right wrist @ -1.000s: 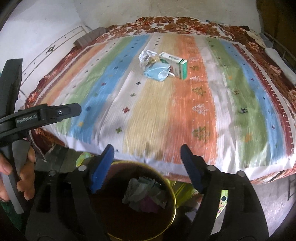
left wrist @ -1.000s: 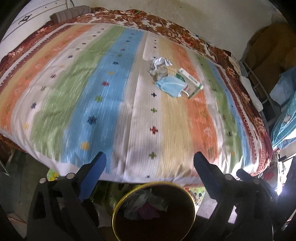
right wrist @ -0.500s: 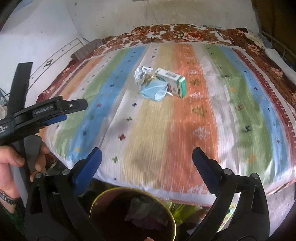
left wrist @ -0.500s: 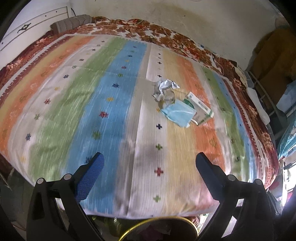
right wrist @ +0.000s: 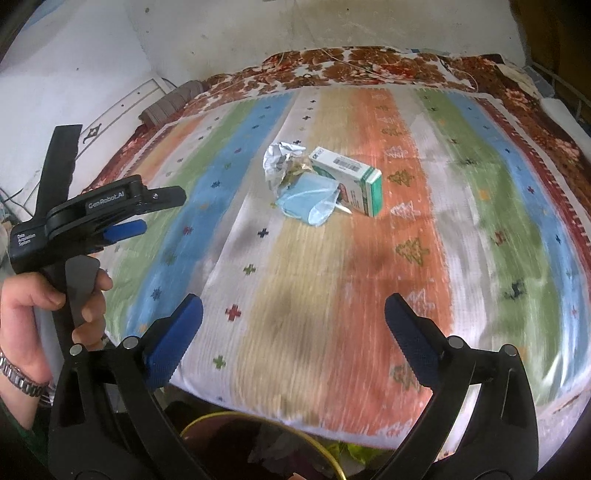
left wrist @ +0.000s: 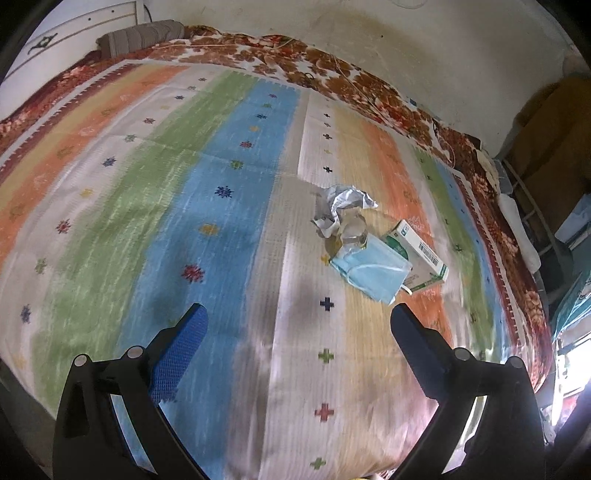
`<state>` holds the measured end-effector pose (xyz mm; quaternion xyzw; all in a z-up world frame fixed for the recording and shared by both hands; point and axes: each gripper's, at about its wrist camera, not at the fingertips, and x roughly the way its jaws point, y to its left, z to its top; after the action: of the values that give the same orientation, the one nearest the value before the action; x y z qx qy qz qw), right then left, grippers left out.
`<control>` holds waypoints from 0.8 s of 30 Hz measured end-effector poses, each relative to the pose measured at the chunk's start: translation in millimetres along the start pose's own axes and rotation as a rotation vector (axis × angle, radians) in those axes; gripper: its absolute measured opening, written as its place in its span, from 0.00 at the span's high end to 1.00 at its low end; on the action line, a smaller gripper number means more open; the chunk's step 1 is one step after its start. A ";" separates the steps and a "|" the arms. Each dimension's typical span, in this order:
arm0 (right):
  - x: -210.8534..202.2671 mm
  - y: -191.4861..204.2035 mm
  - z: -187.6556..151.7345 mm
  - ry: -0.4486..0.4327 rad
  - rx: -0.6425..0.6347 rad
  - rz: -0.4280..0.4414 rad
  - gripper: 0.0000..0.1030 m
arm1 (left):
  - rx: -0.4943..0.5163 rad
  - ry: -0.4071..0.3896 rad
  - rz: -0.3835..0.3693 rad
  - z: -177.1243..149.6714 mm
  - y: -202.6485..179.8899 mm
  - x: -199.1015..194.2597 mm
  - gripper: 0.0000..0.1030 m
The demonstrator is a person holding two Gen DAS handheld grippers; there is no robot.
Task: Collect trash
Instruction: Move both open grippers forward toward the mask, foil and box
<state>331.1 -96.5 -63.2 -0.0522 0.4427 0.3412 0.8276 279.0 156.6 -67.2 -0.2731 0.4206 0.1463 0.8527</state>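
A small heap of trash lies mid-bed on the striped cover [left wrist: 229, 206]: a crumpled silver wrapper [left wrist: 341, 205], a blue face mask [left wrist: 373, 271] and a white-and-green carton [left wrist: 419, 254]. The right wrist view shows the same wrapper [right wrist: 279, 162], mask [right wrist: 308, 203] and carton [right wrist: 347, 179]. My left gripper [left wrist: 297, 323] is open and empty, over the bed short of the mask. It also shows in the right wrist view [right wrist: 147, 206], at the left. My right gripper [right wrist: 293, 314] is open and empty above the bed's near edge.
A dark bin with a yellow rim [right wrist: 258, 443] stands on the floor below the bed's near edge. A rolled grey cloth [left wrist: 142, 35] lies at the bed's far left corner. Walls [left wrist: 406, 44] bound the far side; furniture and bags [left wrist: 554, 166] crowd the right.
Both grippers have risen from over the bin and moved forward over the bed toward the trash heap. The bin has dropped out of the left view. Both stay open.
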 end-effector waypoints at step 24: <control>85.9 -34.3 47.4 0.010 0.069 0.033 0.20 | 0.010 0.026 -0.061 52.1 2.6 80.3 0.10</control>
<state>417.3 -59.7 -108.0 -0.0181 0.4592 0.3388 0.8210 359.4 191.0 -106.2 -0.2832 0.4240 0.1147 0.8526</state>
